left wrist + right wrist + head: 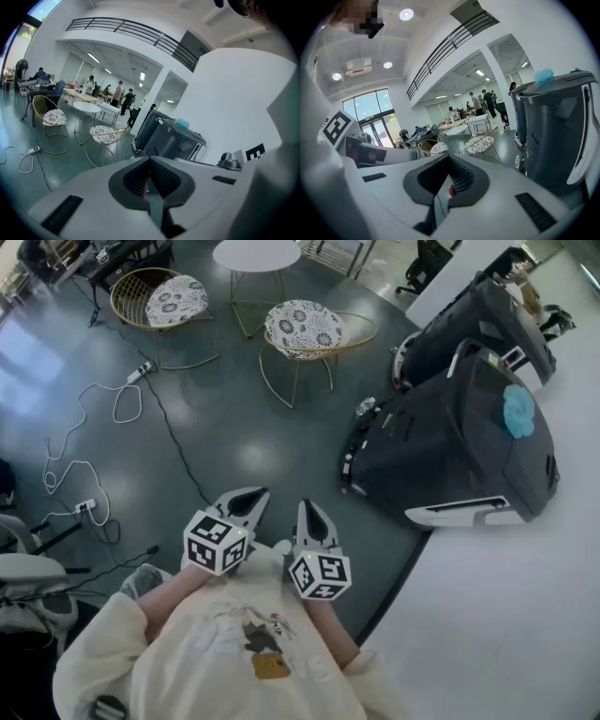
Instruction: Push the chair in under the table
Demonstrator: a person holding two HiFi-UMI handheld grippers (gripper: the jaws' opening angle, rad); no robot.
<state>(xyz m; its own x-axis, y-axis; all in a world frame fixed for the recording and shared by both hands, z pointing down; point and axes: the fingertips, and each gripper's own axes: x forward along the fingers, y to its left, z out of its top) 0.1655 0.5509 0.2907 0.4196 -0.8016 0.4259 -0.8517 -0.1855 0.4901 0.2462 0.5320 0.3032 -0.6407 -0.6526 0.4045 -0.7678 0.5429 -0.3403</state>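
Gold wire frames carry two chairs with patterned cushions on the dark floor (234, 437). The nearer chair (305, 329) stands just off the near right edge of the round white table (256, 254), with its seat outside the tabletop. The second chair (173, 298) stands off the table's left edge. The left gripper (246, 501) and right gripper (309, 512) hover side by side close to the person (234, 652), well apart from both chairs. Each has its jaws closed together on nothing. A dark machine (459, 442) stands by the white wall (525, 615).
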